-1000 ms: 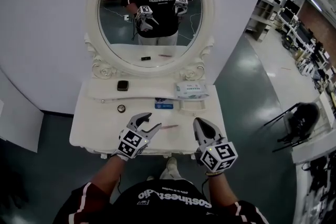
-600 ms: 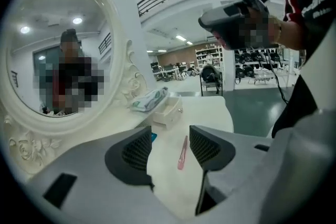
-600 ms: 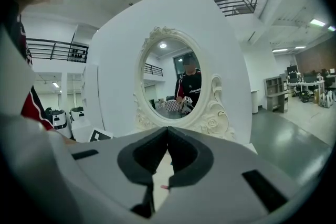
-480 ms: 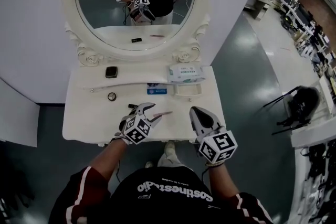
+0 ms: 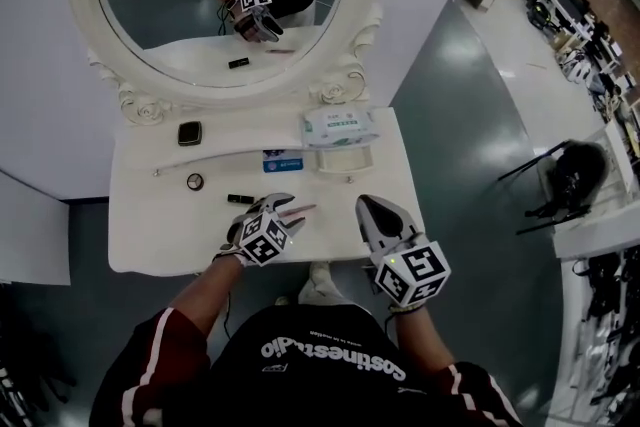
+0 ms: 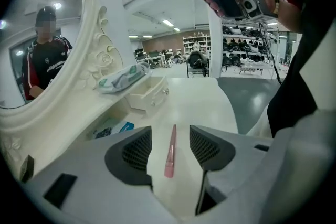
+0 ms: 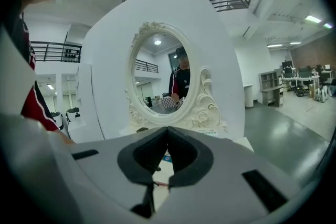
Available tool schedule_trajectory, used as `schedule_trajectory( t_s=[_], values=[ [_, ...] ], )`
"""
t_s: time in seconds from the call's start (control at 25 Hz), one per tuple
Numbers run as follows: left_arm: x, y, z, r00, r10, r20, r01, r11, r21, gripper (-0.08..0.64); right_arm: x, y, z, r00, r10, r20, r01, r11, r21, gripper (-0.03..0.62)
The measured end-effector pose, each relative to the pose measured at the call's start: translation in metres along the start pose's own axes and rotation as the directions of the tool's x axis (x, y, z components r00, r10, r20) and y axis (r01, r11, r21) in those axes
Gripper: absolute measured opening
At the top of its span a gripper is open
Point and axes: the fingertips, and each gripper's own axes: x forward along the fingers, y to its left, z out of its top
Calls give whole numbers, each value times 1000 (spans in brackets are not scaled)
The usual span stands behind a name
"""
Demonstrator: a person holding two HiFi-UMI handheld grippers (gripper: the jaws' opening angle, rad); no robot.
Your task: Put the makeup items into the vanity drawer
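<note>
A thin pink makeup pencil (image 6: 170,153) lies flat on the white vanity top (image 5: 150,235), and it also shows as the pencil (image 5: 303,208) from above. My left gripper (image 6: 169,134) is open, low over the table, with a jaw on each side of the pencil and not touching it. From above, the left gripper (image 5: 287,213) sits at the pencil's near end. My right gripper (image 5: 366,205) hovers at the table's front right, its jaws shut with nothing between them. A small drawer (image 5: 345,159) stands pulled out under the raised shelf.
A wipes pack (image 5: 340,126) lies on the shelf above the drawer. A blue card (image 5: 282,161), a small black stick (image 5: 240,199), a round item (image 5: 195,181) and a black square case (image 5: 189,133) lie to the left. The oval mirror (image 5: 210,5) stands behind.
My left gripper has moved forward until its open jaws sit on either side of the pencil. The head view has shifted, and the right gripper has hardly moved.
</note>
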Motion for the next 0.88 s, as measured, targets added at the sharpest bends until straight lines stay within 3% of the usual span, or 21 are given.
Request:
schedule_trajectory(
  t_s=[0.68,0.88],
  values=[
    [49,2,-36,990,-78,-117,70,995,-75,224,8,-31,-7,999,-29,-35,29,999,17,3],
    [51,-3,-40,985,-121,-126,108,988,-109,191,10,-34,-9,999,-29,-35,30,999,24,3]
  ],
)
